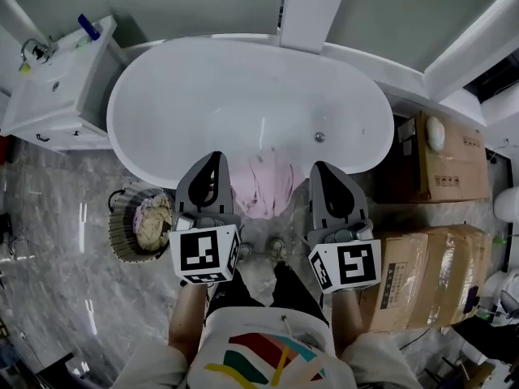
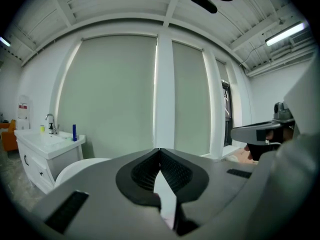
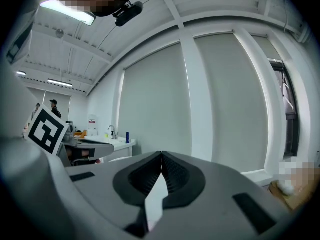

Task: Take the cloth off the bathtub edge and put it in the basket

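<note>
A pale pink cloth [image 1: 263, 186] hangs over the near edge of the white oval bathtub [image 1: 243, 104], between my two grippers. My left gripper [image 1: 217, 157] is shut and empty, just left of the cloth above the tub rim. My right gripper [image 1: 318, 168] is shut and empty too, just right of the cloth. A round wicker basket [image 1: 139, 224] with crumpled laundry inside stands on the floor at the left of the tub. In the left gripper view the closed jaws [image 2: 160, 151] meet at their tips; in the right gripper view the jaws [image 3: 161, 155] also touch, with window blinds beyond.
A white vanity [image 1: 57, 87] with a tap and a blue bottle [image 1: 88, 27] stands at the far left. Cardboard boxes [image 1: 442, 164] are stacked right of the tub. The person's legs and shoes are on the grey marble floor [image 1: 57, 258] below the grippers.
</note>
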